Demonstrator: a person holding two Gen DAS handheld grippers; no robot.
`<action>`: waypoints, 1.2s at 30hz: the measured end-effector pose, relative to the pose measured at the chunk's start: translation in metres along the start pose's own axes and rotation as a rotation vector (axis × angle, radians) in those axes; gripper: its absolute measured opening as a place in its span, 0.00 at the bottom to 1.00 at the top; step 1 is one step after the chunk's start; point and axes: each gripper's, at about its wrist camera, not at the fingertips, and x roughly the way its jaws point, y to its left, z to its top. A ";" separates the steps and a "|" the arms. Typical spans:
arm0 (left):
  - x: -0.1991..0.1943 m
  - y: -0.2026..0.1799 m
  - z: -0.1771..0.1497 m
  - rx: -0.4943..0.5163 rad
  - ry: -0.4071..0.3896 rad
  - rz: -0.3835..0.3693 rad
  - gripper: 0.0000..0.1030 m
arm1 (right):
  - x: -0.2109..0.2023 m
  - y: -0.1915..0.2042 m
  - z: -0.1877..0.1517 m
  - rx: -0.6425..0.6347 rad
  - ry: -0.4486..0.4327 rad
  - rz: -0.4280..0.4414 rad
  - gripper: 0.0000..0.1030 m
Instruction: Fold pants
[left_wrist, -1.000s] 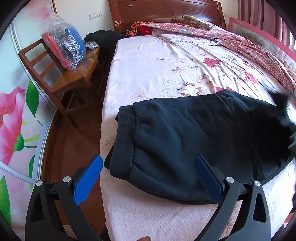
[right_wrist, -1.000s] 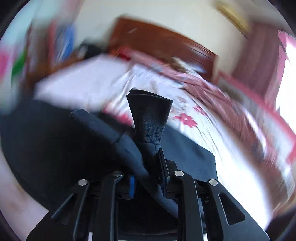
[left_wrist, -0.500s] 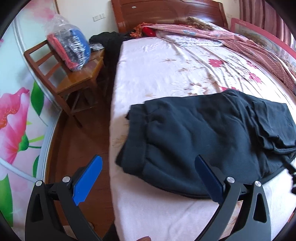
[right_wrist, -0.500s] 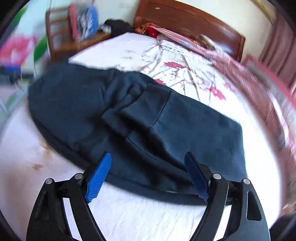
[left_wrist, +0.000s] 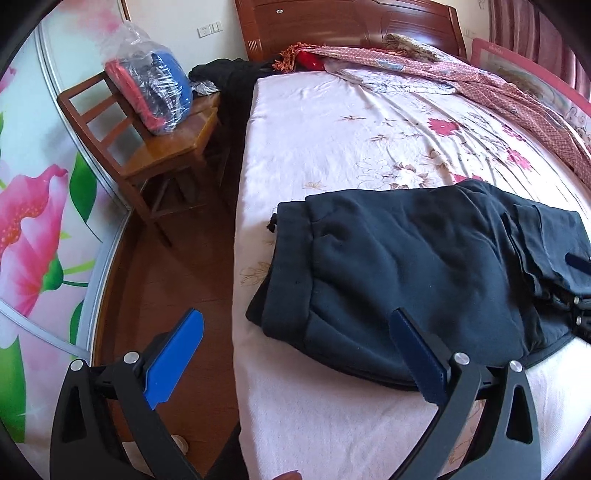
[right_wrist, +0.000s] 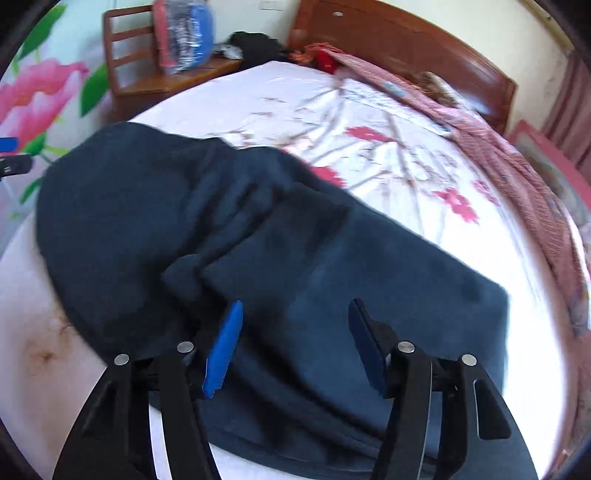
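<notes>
The dark navy pants (left_wrist: 417, 266) lie folded over on the floral bedsheet (left_wrist: 332, 129), waistband toward the bed's left edge. They also show in the right wrist view (right_wrist: 236, 243), with a leg cuff lying on top of the fold. My left gripper (left_wrist: 295, 354) is open and empty, held near the bed's front left edge just short of the waistband. My right gripper (right_wrist: 291, 339) is open and empty, low over the folded leg part. Its tip shows at the right edge of the left wrist view (left_wrist: 580, 262).
A wooden chair (left_wrist: 147, 147) with a plastic-wrapped bundle (left_wrist: 151, 88) stands left of the bed. Dark clothes (left_wrist: 229, 74) hang by the headboard (left_wrist: 351, 26). A red patterned blanket (left_wrist: 480, 74) lies along the far right. A wooden floor (left_wrist: 166, 266) runs beside the bed.
My right gripper let go of the pant cuff, opened and dropped low over the fold. The cuff now lies on the pants. My left gripper drew back to the left, still open.
</notes>
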 end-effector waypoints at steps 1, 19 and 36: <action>0.002 0.000 0.001 -0.004 0.002 -0.001 0.98 | 0.000 0.001 0.000 -0.014 0.001 -0.020 0.58; 0.004 -0.004 0.005 0.030 -0.023 0.033 0.98 | -0.007 0.014 0.012 -0.072 -0.039 -0.025 0.04; 0.002 0.035 -0.001 -0.051 0.019 0.120 0.98 | -0.028 0.013 -0.003 0.012 -0.014 -0.004 0.48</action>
